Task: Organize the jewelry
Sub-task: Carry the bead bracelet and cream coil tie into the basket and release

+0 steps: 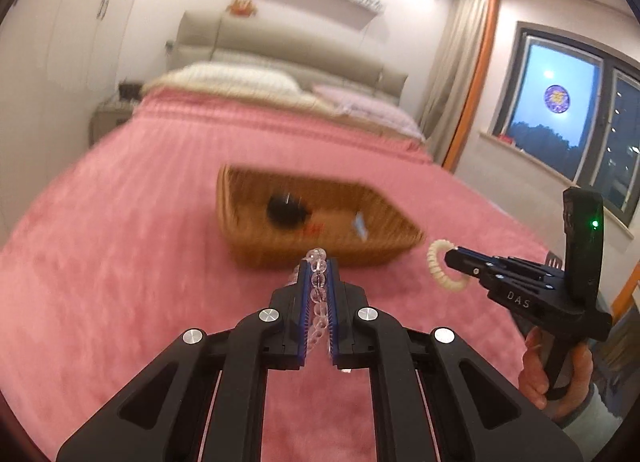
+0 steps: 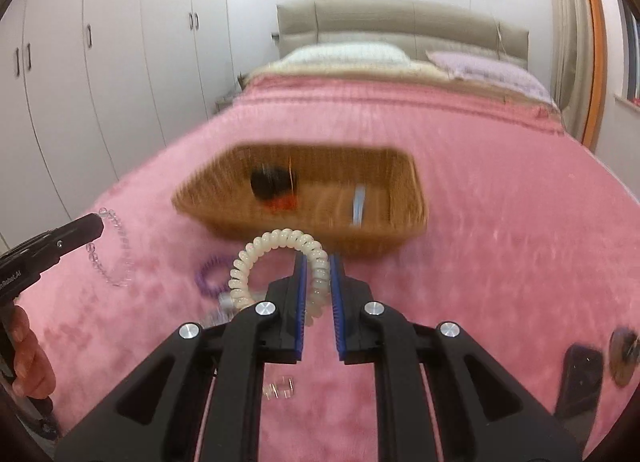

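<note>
Left wrist fingers (image 1: 318,262) pinching bead bracelet (image 1: 319,294), right clamping coil bracelet (image 2: 280,262)

Left wrist view: low over the pink bed (image 1: 120,242), facing the headboard (image 1: 280,45), along its own tongs (image 1: 318,262). Right wrist view: same heading, further right, equally near the cover. Shared by both: wicker basket (image 1: 320,246) just ahead, pillows, headboard. Each catches the other's tongs at its frame edge.
</note>
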Demonstrator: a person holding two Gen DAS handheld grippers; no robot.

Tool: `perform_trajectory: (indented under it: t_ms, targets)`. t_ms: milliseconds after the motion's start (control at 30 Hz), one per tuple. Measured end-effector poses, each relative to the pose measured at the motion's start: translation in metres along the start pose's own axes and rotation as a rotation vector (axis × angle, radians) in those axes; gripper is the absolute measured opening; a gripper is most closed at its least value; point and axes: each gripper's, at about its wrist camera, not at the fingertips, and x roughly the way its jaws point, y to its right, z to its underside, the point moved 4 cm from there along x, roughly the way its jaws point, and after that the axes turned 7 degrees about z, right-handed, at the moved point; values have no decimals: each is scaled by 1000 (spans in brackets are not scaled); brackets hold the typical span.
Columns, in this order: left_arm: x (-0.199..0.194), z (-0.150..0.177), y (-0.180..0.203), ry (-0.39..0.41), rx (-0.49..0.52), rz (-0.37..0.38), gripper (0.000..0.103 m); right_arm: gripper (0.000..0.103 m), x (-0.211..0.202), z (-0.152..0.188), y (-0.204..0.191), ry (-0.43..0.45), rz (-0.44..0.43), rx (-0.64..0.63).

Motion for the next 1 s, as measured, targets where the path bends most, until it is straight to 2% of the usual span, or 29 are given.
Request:
perform_trajectory:
  t_ms: [200,267,367,433,533,633,800,1000]
  targets:
    - [19,-68,16,89,60,31,5,10,9,-61,0,62,12,-1]
    - [39,-86,15,93,61,38,6,10,25,-79,1,57,25,4]
    - [71,-100,6,85,61,6,6,10,58,-95,5,17,29,21]
    - [93,-100,-2,68,58,-10,6,10,82,-99,8,-23,35,31]
    - [130,-93,-20,-3,28,-26,6,10,117,-97,13,-84,50,38]
    - [158,-74,-35,-72,0,-44,6,10,146,-89,16,-150,51,49]
    - [174,-56,-51,-138,-18,-84,6,10,183,-72,17,-240,59,42]
    - [176,-53,-60,-162,-31,-109,6,11,194,-60,18,-281,60,51]
